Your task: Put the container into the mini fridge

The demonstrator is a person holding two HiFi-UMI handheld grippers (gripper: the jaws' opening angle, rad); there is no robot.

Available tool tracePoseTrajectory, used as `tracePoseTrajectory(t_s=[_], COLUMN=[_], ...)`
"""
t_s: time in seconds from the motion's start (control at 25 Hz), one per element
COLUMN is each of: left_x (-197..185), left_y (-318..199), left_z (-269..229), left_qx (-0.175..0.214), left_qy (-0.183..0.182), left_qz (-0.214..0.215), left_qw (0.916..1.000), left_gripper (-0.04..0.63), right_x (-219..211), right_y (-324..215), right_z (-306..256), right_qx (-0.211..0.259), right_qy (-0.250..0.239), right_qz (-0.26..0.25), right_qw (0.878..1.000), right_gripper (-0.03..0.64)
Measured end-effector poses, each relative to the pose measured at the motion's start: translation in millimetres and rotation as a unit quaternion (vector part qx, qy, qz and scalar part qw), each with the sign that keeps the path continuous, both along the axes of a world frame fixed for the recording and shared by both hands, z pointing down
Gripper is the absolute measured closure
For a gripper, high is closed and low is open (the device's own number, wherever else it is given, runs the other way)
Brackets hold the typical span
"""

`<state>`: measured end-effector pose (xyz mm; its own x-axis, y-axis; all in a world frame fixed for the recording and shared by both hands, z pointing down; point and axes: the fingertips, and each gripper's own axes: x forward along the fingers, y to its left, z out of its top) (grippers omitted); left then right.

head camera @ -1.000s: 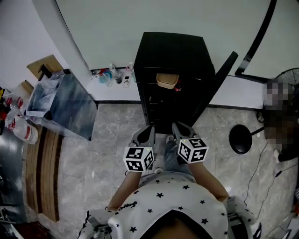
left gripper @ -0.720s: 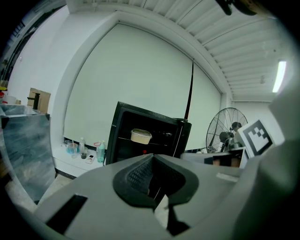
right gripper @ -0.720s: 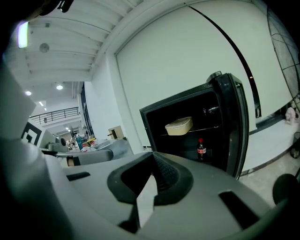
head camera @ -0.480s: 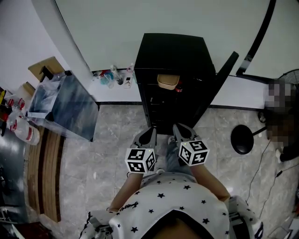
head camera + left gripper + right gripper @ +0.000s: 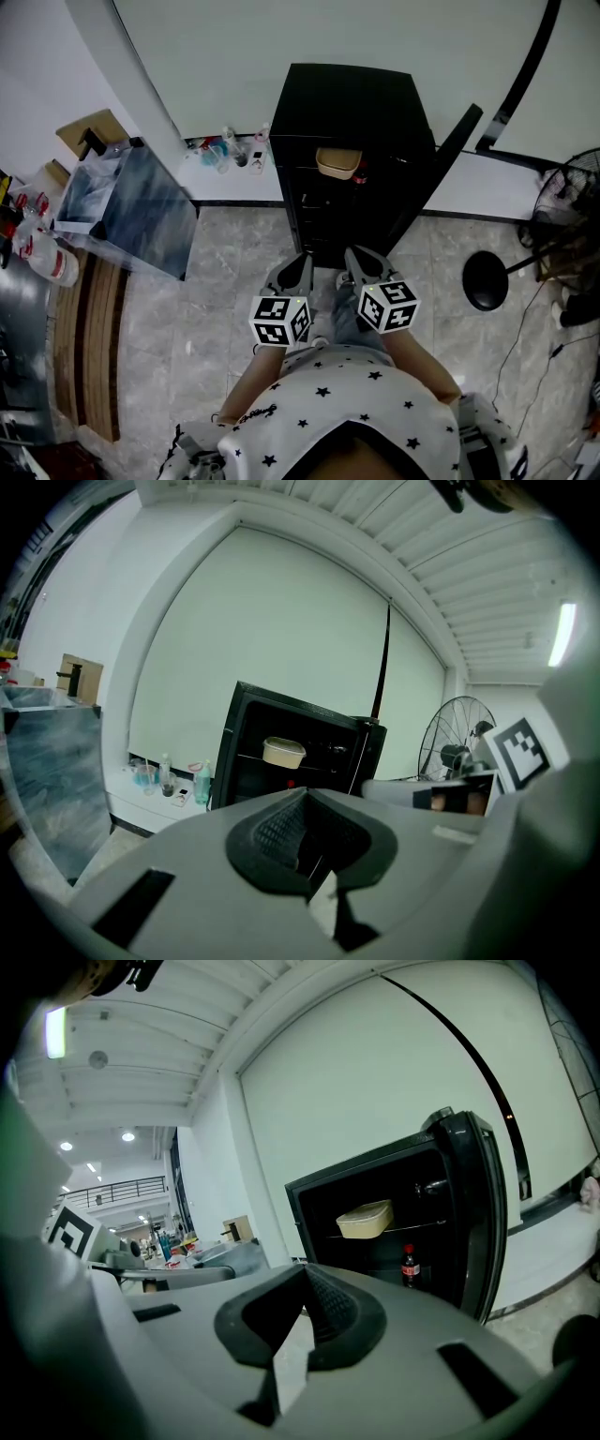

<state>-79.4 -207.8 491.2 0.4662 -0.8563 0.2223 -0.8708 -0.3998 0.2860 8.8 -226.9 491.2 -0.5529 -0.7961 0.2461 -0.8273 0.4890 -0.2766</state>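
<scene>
The black mini fridge (image 5: 352, 108) stands against the wall with its door (image 5: 441, 164) swung open to the right. A beige lidded container (image 5: 336, 163) rests on its upper shelf, also seen in the left gripper view (image 5: 283, 752) and the right gripper view (image 5: 365, 1220). A small cola bottle (image 5: 410, 1267) stands lower inside the fridge. My left gripper (image 5: 298, 267) and right gripper (image 5: 361, 262) hover side by side just in front of the fridge, clear of it. Both point at the opening with jaws shut and nothing between them.
A low white ledge (image 5: 211, 178) left of the fridge carries several small bottles (image 5: 225, 150). A grey-blue panel (image 5: 141, 211) and a cardboard box (image 5: 89, 136) stand at the left. On the right are a round black base (image 5: 484, 279) and a floor fan (image 5: 572, 187).
</scene>
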Motion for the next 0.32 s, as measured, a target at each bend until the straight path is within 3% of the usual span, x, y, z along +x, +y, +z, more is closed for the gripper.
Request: tracePoseTrajectory(t_s=[0.32], left_x=[5.0], left_y=[-7.5], left_z=[-0.8], left_qx=[0.001], left_qy=[0.003], left_qz=[0.002], left_qw=[1.0000], left_gripper=[0.583], right_x=[4.6], right_y=[-7.0], right_z=[-0.1], right_qx=[0.004], right_qy=[-0.003], right_qz=[0.001], right_qw=[1.000], right_gripper=[0.624])
